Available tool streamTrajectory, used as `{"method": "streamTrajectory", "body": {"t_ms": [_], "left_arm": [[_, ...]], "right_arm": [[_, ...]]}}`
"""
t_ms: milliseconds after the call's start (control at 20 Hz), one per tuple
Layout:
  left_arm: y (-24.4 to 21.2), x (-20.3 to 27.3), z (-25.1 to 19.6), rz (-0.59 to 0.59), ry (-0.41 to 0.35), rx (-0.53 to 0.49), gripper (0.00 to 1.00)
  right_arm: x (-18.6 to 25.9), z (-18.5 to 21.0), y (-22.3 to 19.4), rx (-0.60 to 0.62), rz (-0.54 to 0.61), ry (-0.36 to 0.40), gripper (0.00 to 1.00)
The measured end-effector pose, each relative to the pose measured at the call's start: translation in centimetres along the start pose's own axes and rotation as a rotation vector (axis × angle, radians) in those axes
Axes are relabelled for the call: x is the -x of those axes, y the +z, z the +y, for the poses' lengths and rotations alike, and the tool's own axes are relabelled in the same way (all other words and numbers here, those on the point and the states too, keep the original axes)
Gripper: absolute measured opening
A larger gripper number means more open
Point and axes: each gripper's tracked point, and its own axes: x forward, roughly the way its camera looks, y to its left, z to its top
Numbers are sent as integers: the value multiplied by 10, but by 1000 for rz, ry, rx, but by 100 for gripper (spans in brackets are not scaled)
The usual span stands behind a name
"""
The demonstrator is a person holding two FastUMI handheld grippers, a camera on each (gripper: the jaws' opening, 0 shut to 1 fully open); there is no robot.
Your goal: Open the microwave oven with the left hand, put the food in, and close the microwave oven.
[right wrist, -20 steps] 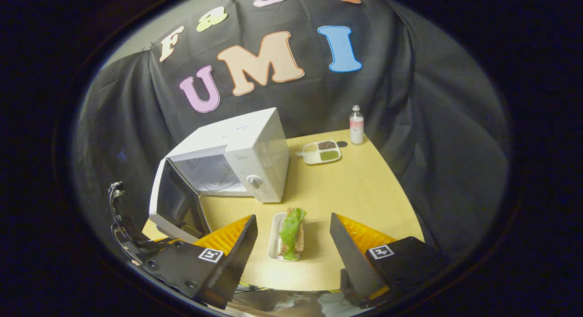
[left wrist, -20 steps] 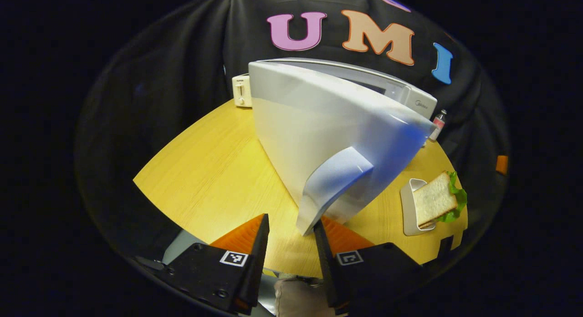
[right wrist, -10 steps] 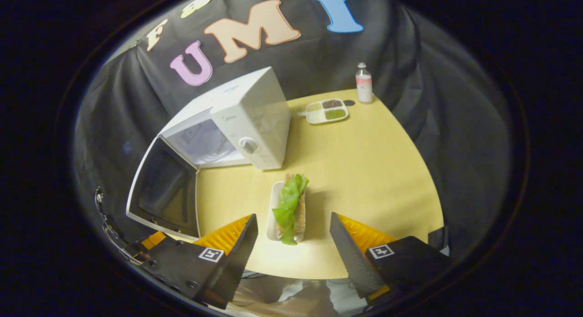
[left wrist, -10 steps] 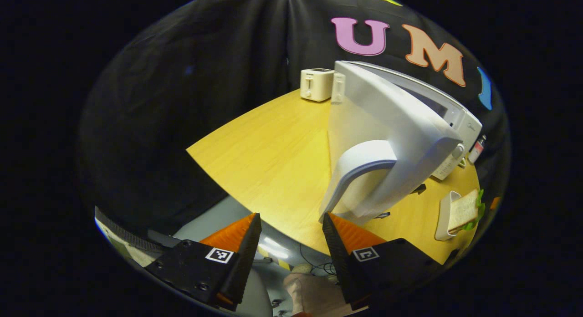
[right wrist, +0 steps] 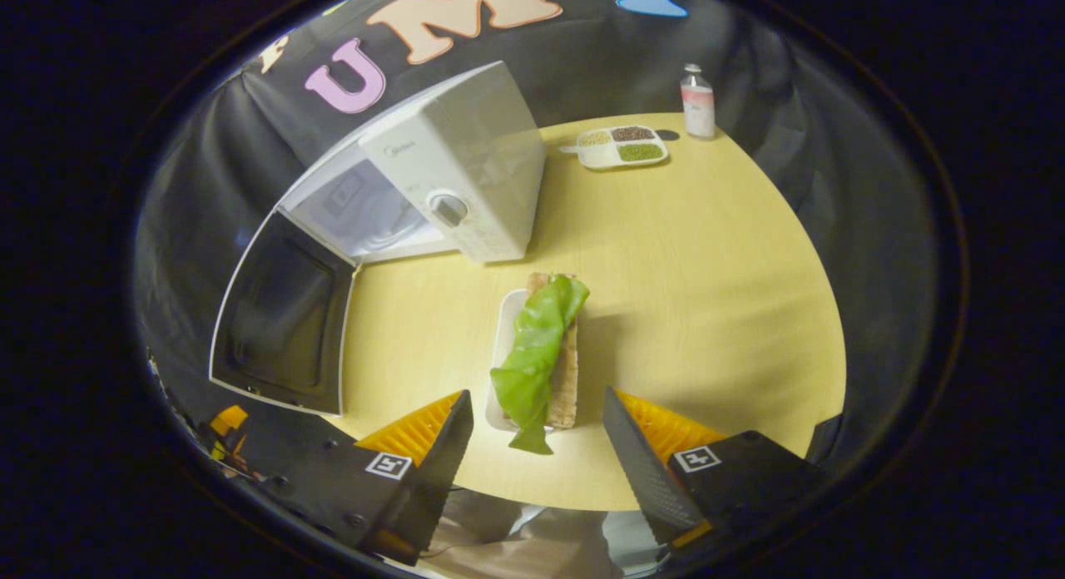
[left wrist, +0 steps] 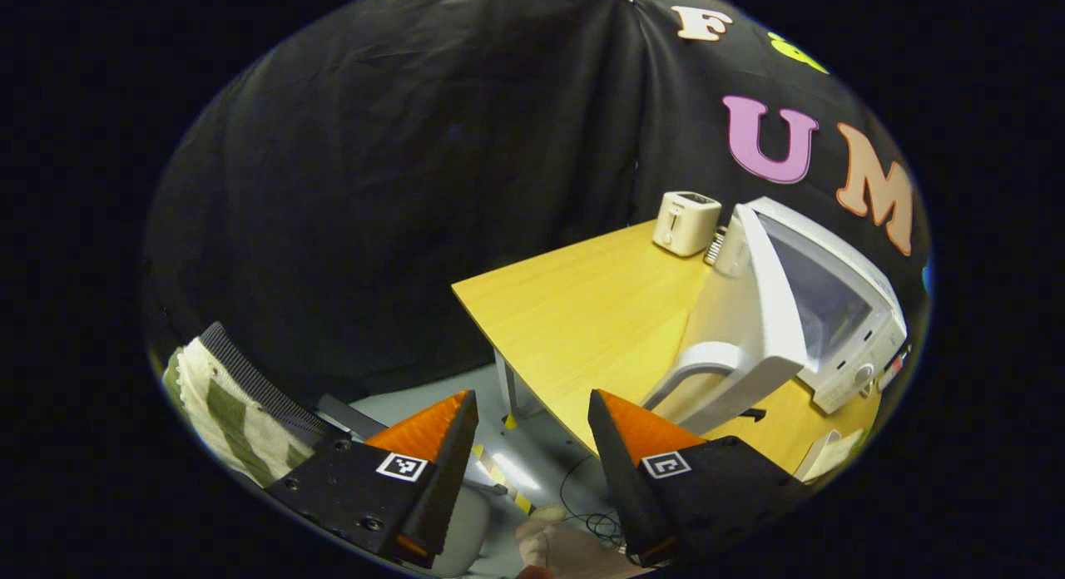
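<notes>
The white microwave (right wrist: pixel 466 171) stands on the yellow table with its door (right wrist: pixel 279 317) swung wide open; the cavity (right wrist: pixel 366 217) is lit and bare. In the left gripper view the door (left wrist: pixel 749 313) is edge-on with its handle (left wrist: pixel 695 371) just right of my left gripper (left wrist: pixel 532 413), which is open and off the table's edge, holding nothing. A sandwich with lettuce (right wrist: pixel 541 346) lies on a small white tray (right wrist: pixel 499 354) near the table's front. My right gripper (right wrist: pixel 537 413) hangs open just in front of it, fingers either side of its near end, apart from it.
A cream toaster (left wrist: pixel 686 221) sits behind the microwave. At the far edge are a divided dish of grains (right wrist: pixel 622 145) and a small bottle (right wrist: pixel 697 101). A striped cloth (left wrist: pixel 225 404) lies low left. The table's right half (right wrist: pixel 715 296) is bare wood.
The left gripper has let go of the door handle and drawn back left, off the table's edge. The door has swung fully open. The right gripper has come down closer to the sandwich.
</notes>
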Motion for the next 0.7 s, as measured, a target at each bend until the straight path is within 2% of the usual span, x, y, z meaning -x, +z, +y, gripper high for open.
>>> {"method": "streamTrajectory", "body": {"t_ms": [50, 150, 200, 250, 400, 450, 500, 550, 600, 700], "left_arm": [[10, 4, -2, -28, 1, 25, 78], [28, 11, 0, -90, -4, 56, 89], [38, 15, 0, -113, -8, 60, 98], [43, 17, -1, -127, -13, 58, 98], [69, 21, -5, -186, -32, 42, 97], [76, 20, -10, -202, -43, 38, 97], [83, 17, -12, -209, -55, 34, 97], [87, 14, -15, -215, -66, 29, 97], [92, 9, -17, -217, -79, 27, 97], [97, -3, -23, -215, -114, 19, 97]], "right_arm": [[-5, 0, -1, -4, 10, -4, 97], [-9, 1, 0, -7, 20, -8, 97], [-11, 1, 0, -8, 25, -12, 97], [-14, -1, 0, -9, 30, -25, 97], [-24, -4, -5, -24, 59, -47, 63], [-26, -2, -7, -43, 75, -49, 58], [-26, 0, -9, -70, 84, -51, 48], [-27, -2, -7, -81, 82, -60, 45], [-26, -4, -1, -102, 61, -71, 48], [-22, -1, 3, -131, 30, -87, 41]]}}
